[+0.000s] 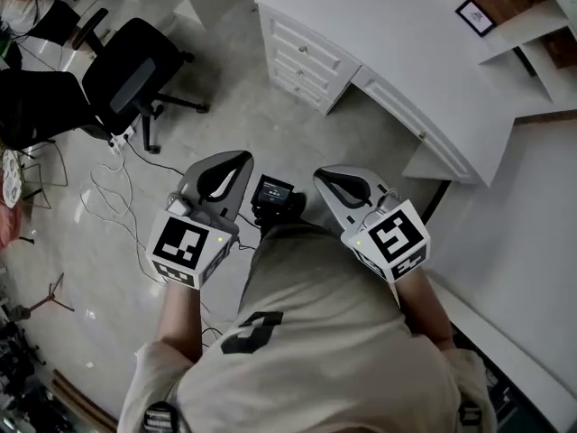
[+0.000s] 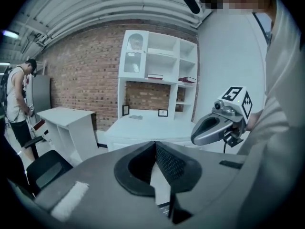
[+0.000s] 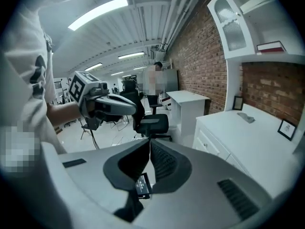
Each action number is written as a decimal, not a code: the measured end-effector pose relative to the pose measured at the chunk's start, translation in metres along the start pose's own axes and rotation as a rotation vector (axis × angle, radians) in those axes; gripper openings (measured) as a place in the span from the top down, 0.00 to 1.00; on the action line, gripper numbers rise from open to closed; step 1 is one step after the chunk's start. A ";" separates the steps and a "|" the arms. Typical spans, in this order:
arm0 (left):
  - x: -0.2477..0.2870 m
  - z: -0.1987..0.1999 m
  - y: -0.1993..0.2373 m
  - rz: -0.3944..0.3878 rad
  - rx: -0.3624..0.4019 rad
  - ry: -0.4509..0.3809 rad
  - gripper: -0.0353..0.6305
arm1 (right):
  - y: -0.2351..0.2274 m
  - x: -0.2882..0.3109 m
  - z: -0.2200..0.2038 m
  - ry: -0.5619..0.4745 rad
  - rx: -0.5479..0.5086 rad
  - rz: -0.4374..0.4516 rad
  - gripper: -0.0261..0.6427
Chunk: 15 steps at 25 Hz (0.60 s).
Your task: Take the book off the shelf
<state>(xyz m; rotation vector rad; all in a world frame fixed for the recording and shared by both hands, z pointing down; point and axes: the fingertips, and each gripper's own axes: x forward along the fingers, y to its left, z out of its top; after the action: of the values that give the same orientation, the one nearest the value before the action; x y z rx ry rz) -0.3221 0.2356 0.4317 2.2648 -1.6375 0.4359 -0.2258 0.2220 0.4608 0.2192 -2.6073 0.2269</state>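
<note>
Book (image 2: 187,79) flat on shelf (image 2: 164,56), white desk (image 2: 143,125) below, office chair (image 1: 135,70) nr, L tongs (image 2: 155,144) & R tongs (image 3: 149,143) closed together, empty.

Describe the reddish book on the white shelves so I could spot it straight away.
Find the red brick wall and the white shelf unit standing against it above the white desk. In the unit's narrow right-hand column, the dark reddish book lies flat on a shelf. Its neighbour, a paler flat book, lies in the wider compartment to its left.
</note>
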 end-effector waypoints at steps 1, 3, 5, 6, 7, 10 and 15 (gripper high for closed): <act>0.003 -0.003 0.003 -0.006 -0.019 0.007 0.94 | 0.001 0.002 -0.002 0.003 0.012 -0.005 0.95; 0.009 -0.007 0.007 -0.016 -0.055 0.022 0.94 | 0.004 0.006 -0.005 0.016 0.025 -0.015 0.95; 0.014 -0.009 0.010 -0.026 -0.070 0.031 0.94 | 0.010 0.011 -0.009 0.048 0.002 -0.013 0.95; 0.016 -0.009 0.010 -0.034 -0.072 0.033 0.94 | 0.014 0.013 -0.011 0.062 -0.019 -0.006 0.95; 0.019 -0.008 0.009 -0.043 -0.073 0.034 0.94 | 0.017 0.013 -0.011 0.070 -0.038 0.002 0.95; 0.026 -0.005 0.005 -0.061 -0.070 0.039 0.94 | 0.016 0.010 -0.012 0.067 -0.039 -0.003 0.95; 0.036 0.003 -0.013 -0.101 -0.065 0.040 0.94 | 0.005 -0.002 -0.020 0.080 0.007 -0.031 0.95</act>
<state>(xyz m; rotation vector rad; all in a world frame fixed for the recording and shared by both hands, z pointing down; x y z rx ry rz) -0.2994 0.2077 0.4431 2.2642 -1.4881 0.3939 -0.2159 0.2308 0.4765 0.2479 -2.5218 0.2292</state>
